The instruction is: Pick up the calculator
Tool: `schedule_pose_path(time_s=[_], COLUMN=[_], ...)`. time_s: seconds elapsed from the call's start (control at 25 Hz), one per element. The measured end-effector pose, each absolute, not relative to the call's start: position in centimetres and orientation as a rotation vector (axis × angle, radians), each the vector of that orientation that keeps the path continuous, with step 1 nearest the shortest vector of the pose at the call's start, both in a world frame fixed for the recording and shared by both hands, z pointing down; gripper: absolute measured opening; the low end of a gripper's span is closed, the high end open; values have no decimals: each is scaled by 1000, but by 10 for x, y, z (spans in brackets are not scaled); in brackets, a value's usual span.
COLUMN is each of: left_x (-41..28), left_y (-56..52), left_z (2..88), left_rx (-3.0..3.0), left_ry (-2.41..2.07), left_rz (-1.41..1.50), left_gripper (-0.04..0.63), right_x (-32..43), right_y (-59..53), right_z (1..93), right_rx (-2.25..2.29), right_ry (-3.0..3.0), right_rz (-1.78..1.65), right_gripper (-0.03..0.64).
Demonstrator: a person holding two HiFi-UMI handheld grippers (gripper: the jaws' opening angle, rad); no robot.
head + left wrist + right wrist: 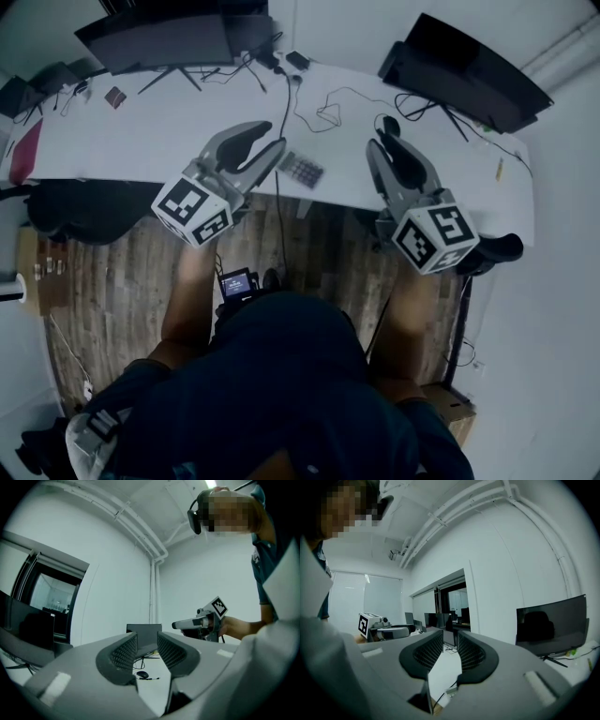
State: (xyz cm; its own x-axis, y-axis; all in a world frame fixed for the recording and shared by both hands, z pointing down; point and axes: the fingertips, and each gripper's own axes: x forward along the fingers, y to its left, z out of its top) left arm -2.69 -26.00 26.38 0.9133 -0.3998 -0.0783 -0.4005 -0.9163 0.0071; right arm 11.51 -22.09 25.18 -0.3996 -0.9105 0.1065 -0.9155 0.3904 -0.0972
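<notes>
The calculator (302,170), small and grey with rows of keys, lies flat near the front edge of the white desk (150,131), between my two grippers. My left gripper (265,147) hovers just left of it, jaws narrowly parted with nothing between them. My right gripper (386,142) is over the desk edge further right, apart from the calculator, also narrowly parted and empty. Both point roughly level across the desk. In the left gripper view, the left gripper (147,641) looks past the right gripper (190,623). The right gripper (450,641) shows no calculator between its pads.
Two dark monitors (178,37) (478,70) stand at the back of the desk. Loose cables (328,108) and a black mouse (389,122) lie behind the calculator. A dark chair (84,206) sits under the desk's left side, over wooden floor (122,291).
</notes>
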Motion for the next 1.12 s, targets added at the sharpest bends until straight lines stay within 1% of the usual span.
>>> schedule_pose_path(time_s=[0.56, 1.12], left_x=[-55, -53], left_y=[-293, -334], left_z=[282, 326], left_rx=[-3122, -3157], left_ry=[613, 795], left_rz=[155, 25], left_gripper=[130, 130], right_x=[87, 97], right_y=[-248, -313], right_z=[275, 339], right_rx=[1711, 1566], right_ry=[-2525, -2573], right_rz=[304, 505], right_gripper=[78, 78])
